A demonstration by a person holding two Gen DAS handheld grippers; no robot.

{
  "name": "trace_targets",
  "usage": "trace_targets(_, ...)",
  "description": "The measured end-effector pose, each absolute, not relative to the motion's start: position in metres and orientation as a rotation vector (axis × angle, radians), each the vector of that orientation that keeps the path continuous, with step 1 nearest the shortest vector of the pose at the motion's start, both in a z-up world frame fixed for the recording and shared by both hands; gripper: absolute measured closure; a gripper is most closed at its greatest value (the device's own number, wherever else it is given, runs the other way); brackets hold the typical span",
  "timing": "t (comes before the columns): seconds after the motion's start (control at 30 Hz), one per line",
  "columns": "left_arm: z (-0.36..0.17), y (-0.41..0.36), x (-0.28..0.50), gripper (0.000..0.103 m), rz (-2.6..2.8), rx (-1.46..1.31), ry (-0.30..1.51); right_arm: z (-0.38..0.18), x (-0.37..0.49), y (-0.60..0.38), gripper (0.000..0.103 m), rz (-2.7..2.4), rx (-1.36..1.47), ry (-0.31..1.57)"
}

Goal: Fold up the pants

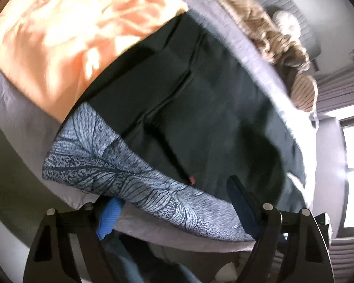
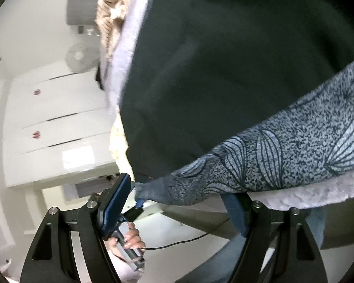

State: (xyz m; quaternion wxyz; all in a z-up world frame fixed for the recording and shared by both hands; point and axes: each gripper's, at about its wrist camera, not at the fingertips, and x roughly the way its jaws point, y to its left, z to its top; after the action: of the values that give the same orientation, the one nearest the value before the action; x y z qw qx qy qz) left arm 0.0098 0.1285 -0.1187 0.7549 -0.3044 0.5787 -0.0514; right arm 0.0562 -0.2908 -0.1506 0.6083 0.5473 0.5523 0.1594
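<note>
I keep both tongs, left (image 1: 174, 202) and right (image 2: 181, 200), spread wide, gripping nothing; the pants (image 1: 188, 108) look soft and limp, so I'd pinch the patterned waistband (image 1: 101, 165) corners.

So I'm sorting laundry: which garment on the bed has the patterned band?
The dark pants: a grey leaf-print waistband runs along their near edge. The orange garment beside them is plain.

- pants (image 1: 200, 108): dark matt cloth, smooth; waistband (image 1: 111, 165) grey speckled knit, leaf-printed;
- orange garment (image 1: 66, 35): soft, crumpled cloth;
- bed cover (image 2: 318, 195): fuzzy lilac fabric;
- left gripper (image 1: 174, 202): matt black plastic, blue ribbed pads (image 1: 109, 219)
</note>
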Motion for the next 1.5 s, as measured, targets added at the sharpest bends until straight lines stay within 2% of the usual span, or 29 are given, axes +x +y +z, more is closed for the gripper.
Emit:
trace_targets(0.03,-0.120,0.129,0.011,0.022,-0.111,-0.661,1.269,-0.153,0.057,-0.289,0.023,0.369,1.261,1.278)
trace_targets(0.1,-0.129,0.130,0.013,0.052,-0.095,-0.638,1.304,-0.160,0.055,-0.289,0.023,0.361,1.256,1.299)
trace_targets(0.13,-0.136,0.132,0.014,0.061,-0.100,-0.650,1.326,-0.168,0.055,-0.288,0.025,0.346,1.264,1.323)
trace_targets(0.17,-0.142,0.135,0.013,0.076,-0.091,-0.669,1.344,-0.174,0.054,-0.286,0.030,0.330,1.272,1.347)
trace_targets(0.23,-0.142,0.139,0.010,0.081,-0.078,-0.681,1.347,-0.185,0.052,-0.280,0.091,0.290,1.305,1.393)
trace_targets(0.27,-0.137,0.138,0.010,0.085,-0.073,-0.672,1.339,-0.186,0.052,-0.280,0.093,0.268,1.305,1.404)
trace_targets(0.47,-0.084,0.128,0.016,0.085,-0.111,-0.606,1.250,-0.136,0.062,-0.288,0.094,0.372,1.230,1.289)
trace_targets(0.7,-0.028,0.116,0.061,0.085,-0.146,-0.548,1.141,-0.081,0.106,-0.297,0.094,0.451,1.124,1.219)
trace_targets(0.87,-0.021,0.107,0.115,0.085,-0.167,-0.499,1.107,-0.063,0.158,-0.302,0.094,0.481,1.042,1.204)
trace_targets(1.03,-0.036,0.102,0.183,0.085,-0.174,-0.444,1.088,-0.062,0.229,-0.304,0.094,0.453,0.954,1.214)
trace_targets(1.1,-0.048,0.098,0.211,0.079,-0.156,-0.408,1.092,-0.075,0.261,-0.303,0.094,0.419,0.953,1.232)
trace_targets(1.2,-0.070,0.092,0.254,0.044,-0.092,-0.326,1.089,-0.100,0.308,-0.300,0.091,0.362,0.933,1.271)
trace_targets(1.43,-0.124,0.103,0.304,0.041,0.025,-0.246,1.177,-0.180,0.363,-0.294,0.090,0.200,0.910,1.374)
trace_targets(1.47,-0.122,0.106,0.302,0.041,0.025,-0.253,1.176,-0.180,0.362,-0.293,0.089,0.183,0.920,1.375)
trace_targets(1.5,-0.115,0.109,0.299,0.041,0.023,-0.251,1.170,-0.177,0.363,-0.292,0.080,0.181,0.926,1.370)
